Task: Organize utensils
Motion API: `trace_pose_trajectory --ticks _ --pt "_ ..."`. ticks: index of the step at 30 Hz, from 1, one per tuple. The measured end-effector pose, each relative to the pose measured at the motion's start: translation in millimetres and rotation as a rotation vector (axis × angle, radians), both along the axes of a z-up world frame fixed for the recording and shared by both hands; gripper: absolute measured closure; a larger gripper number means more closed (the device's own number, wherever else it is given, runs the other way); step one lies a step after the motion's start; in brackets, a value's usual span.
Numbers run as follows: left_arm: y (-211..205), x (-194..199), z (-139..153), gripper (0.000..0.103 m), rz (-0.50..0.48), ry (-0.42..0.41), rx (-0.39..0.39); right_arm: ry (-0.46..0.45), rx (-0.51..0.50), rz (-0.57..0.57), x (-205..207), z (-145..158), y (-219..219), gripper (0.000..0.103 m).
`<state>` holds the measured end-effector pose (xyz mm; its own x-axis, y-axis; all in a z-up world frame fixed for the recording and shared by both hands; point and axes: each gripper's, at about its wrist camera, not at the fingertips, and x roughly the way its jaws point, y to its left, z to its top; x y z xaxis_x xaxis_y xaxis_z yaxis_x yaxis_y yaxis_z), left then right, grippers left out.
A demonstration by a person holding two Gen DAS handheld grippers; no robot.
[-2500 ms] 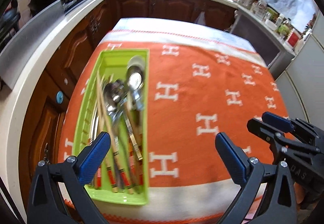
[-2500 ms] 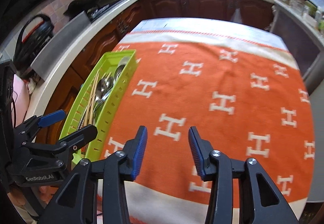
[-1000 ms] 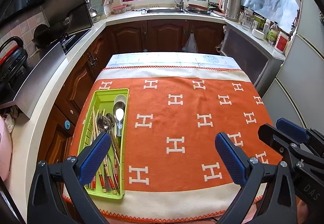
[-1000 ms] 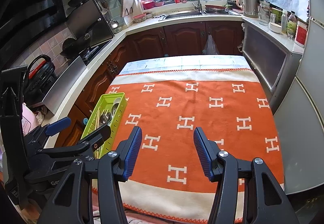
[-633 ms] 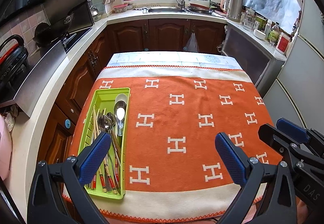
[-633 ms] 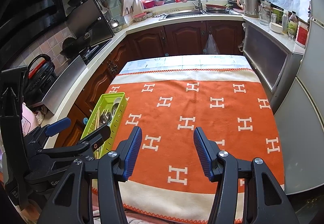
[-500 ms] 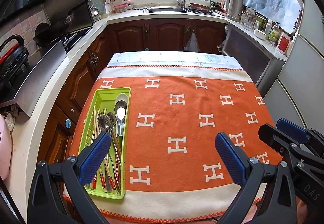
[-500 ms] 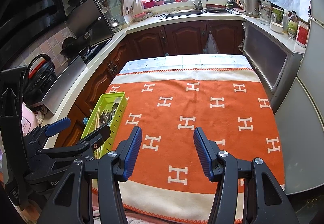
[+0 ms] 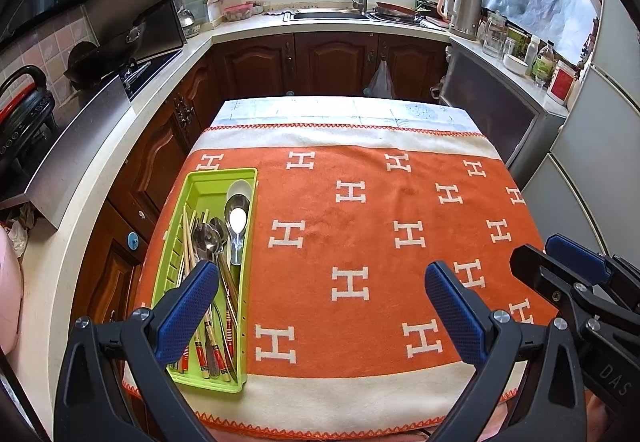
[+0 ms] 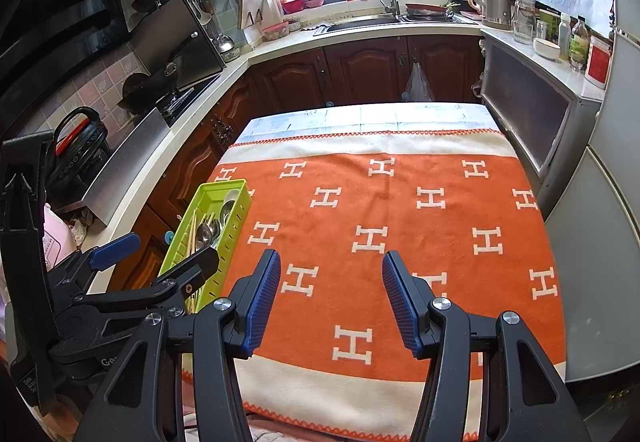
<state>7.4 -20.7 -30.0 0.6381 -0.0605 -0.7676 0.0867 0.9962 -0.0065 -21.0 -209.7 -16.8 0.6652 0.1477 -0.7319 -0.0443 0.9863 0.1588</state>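
Orange cloth (image 9: 360,242) covers the table, and the green tray (image 9: 200,184) sits on its left edge with everything piled inside: steel spoons (image 9: 237,220), slick and stiff, and chopsticks (image 9: 187,238), light and likely to roll. Left gripper (image 9: 320,306) gapes wide, right gripper (image 10: 330,298) half-spread, both empty. Best bet: pinch handles mid-shaft, not bowls.

Left hand-held gripper (image 9: 320,306) hides the utensil handles (image 9: 212,346) partly.

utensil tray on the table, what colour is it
Lime green; the utensil tray shows best in the left wrist view.
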Motion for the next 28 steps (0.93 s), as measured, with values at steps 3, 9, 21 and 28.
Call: trace_pose_trajectory --ticks 3,9,21,28 --pt "-1.6 0.5 -2.9 0.001 0.001 0.007 0.000 0.005 0.001 -0.001 0.3 -2.7 1.9 0.049" --pt "-2.9 1.1 -3.6 0.001 0.001 0.010 0.000 0.009 0.004 -0.001 0.5 -7.4 4.0 0.049" --pt "-5.0 3.6 -7.9 0.001 0.004 0.022 0.004 0.012 0.007 -0.001 2.7 -8.8 2.6 0.049" --pt "-6.3 4.5 -9.8 0.001 0.005 0.030 0.005 0.014 0.009 -0.002 3.7 -9.1 1.6 0.049"
